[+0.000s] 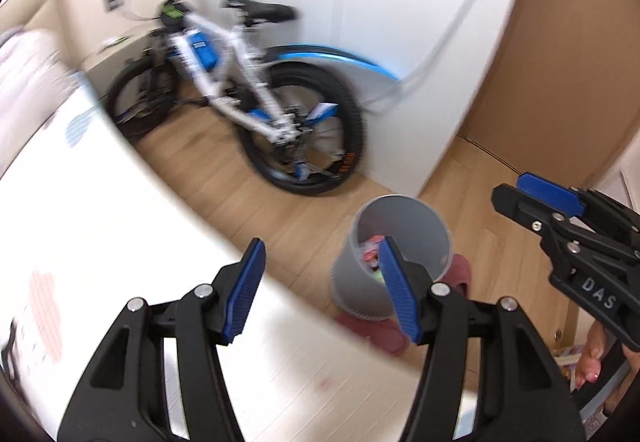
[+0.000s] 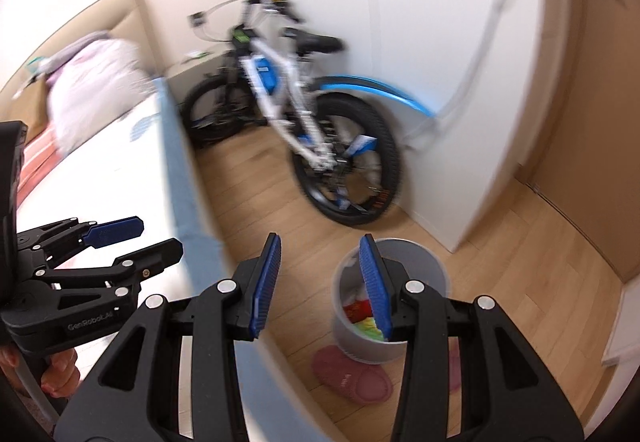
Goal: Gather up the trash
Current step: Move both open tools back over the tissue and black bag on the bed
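On the far left we saw the bed [image 2: 100,177] with its white sheet and a pink and white bundle of bedding [image 2: 96,81] on top. Our left gripper [image 1: 320,282] hung over the edge of the bed. Its blue pads were spread wide apart and there was nothing between them.

Next came the bike [image 2: 304,113], white and blue. It leaned against the white wall, we think so it would not fall over and would stay out of the way.

Then came the gray trash bin [image 2: 424,266] on the wood floor [image 2: 256,193], near the corner of the wall and close to the side of the bed. It stood straight up, so its long side ran up and down and its open mouth pointed at the ceiling. That way things could drop right in. We could see bright red, yellow and green trash [image 2: 360,316] already inside. A pair of pink slippers [image 2: 352,374] lay on the floor touching the foot of the bin.

Our right gripper [image 2: 320,282] hovered above the floor just beside the bin. Its pads were also open and empty.

We held both claws wide, we think, because they had nothing to carry and were ready to grab more trash. Everything looked blurry.
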`<state>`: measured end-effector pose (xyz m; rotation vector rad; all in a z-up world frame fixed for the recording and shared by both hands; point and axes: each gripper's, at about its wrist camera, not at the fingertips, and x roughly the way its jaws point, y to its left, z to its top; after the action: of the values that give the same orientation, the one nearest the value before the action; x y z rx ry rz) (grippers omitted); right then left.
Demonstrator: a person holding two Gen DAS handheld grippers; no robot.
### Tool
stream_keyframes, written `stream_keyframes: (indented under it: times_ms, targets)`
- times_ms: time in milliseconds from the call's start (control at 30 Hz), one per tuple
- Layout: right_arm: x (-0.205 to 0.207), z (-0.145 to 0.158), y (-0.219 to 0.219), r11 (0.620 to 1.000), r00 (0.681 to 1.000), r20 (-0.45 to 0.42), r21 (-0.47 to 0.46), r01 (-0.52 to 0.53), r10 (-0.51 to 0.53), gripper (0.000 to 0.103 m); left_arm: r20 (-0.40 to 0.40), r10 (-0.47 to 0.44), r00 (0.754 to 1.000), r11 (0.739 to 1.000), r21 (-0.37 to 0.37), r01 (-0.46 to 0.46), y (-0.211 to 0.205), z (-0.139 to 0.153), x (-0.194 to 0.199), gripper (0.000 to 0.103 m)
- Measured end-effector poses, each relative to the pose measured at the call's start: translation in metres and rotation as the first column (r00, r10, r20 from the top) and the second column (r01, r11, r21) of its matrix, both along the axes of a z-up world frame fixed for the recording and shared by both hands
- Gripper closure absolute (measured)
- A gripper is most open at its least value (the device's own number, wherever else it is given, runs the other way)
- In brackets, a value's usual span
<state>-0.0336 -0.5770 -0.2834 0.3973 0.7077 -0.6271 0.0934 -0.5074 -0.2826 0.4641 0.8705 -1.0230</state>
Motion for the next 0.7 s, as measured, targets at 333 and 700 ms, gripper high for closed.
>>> stream_keyframes:
  times_ms: [333,700]
  targets:
    - [0.077,0.040,0.149,0.947,0.947,0.041,-0.036,-0.319,0.320,0.064,0.093,0.346,0.934,0.938,-0.018,-0.346,0.193,0.046,0.037,0.043]
    - [0.153,0.061,0.338,0.782,0.781,0.048,-0.057,-0.620,0.623,0.064,0.122,0.662,0.739,0.747,-0.031,-0.664,0.407,0.062,0.068,0.044]
